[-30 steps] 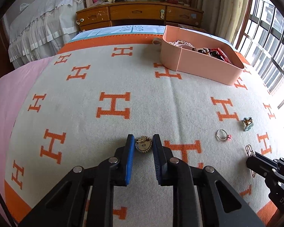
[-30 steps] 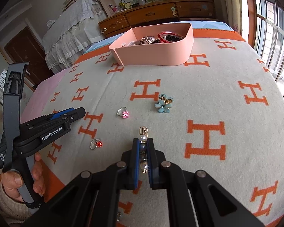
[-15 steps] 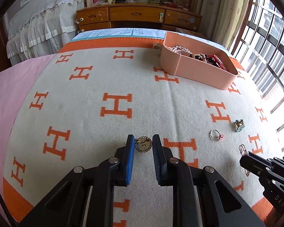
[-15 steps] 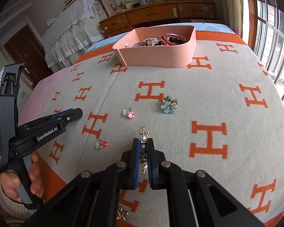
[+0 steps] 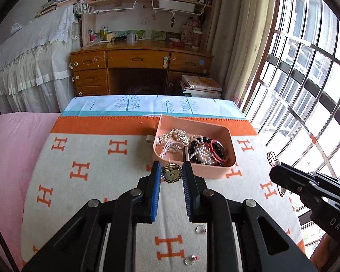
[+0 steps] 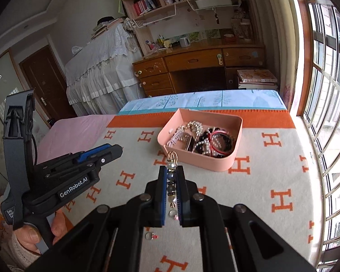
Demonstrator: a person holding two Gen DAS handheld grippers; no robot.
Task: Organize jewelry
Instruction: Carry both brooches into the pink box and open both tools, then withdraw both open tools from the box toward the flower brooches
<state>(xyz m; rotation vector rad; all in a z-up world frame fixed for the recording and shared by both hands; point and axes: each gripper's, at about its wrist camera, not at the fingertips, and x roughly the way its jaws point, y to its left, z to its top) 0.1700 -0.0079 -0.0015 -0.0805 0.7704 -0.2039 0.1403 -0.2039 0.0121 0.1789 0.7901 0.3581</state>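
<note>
Both tools have risen off the bed since a second ago, and the pink plastic tray (image 5: 217,172) of jewelry now lies just ahead of them. The left tool (image 5: 171,174) pinches a round gold brooch (image 5: 171,174) between its blue pads. The right tool (image 6: 171,176), nearly pressed together, grips a pearl-beaded gold pin (image 6: 171,176), its looped end jutting forward toward the tray's near wall.

A bed carries a cream blanket (image 5: 97,188) patterned with orange H letters. On the blanket sit a pink plastic tray (image 5: 215,172) and two small gemstone rings (image 5: 190,260).
</note>
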